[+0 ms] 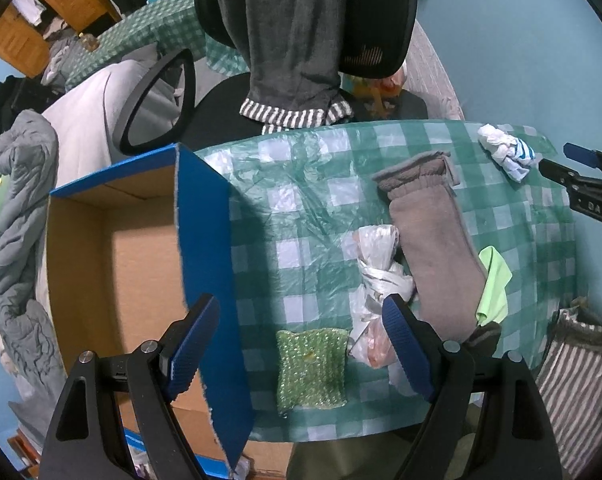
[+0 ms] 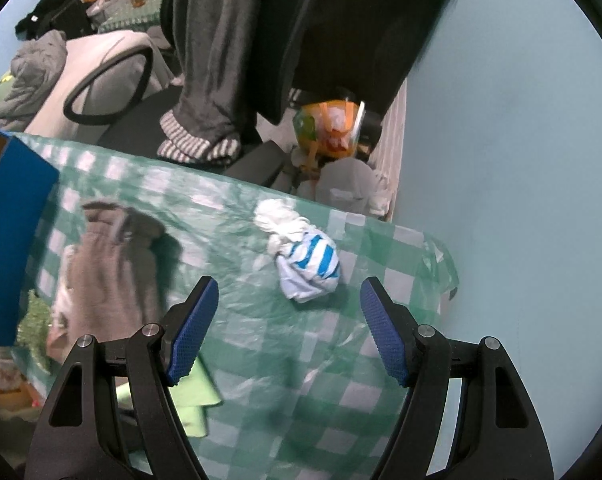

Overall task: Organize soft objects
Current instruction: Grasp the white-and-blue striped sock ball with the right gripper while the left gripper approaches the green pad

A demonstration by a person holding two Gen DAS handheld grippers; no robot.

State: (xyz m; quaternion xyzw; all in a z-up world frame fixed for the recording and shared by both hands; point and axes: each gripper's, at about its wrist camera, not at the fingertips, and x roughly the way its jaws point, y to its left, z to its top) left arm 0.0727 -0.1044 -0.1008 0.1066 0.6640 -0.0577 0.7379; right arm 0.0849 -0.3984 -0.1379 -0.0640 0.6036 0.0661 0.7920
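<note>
Beside the table, cardboard box — nothing visible inside; both hand-held grippers — left, right — released

Both grippers look alike. The left gripper has black plastic arms with triangular cut-outs, round silver screws at the joints, and blue pads with a fine ribbed texture. The right gripper has the same black frame, silver screws and blue textured pads.

On the table lie two knotted plastic bags, one grey sock, one green sponge, one green cloth, beside one box.
</note>
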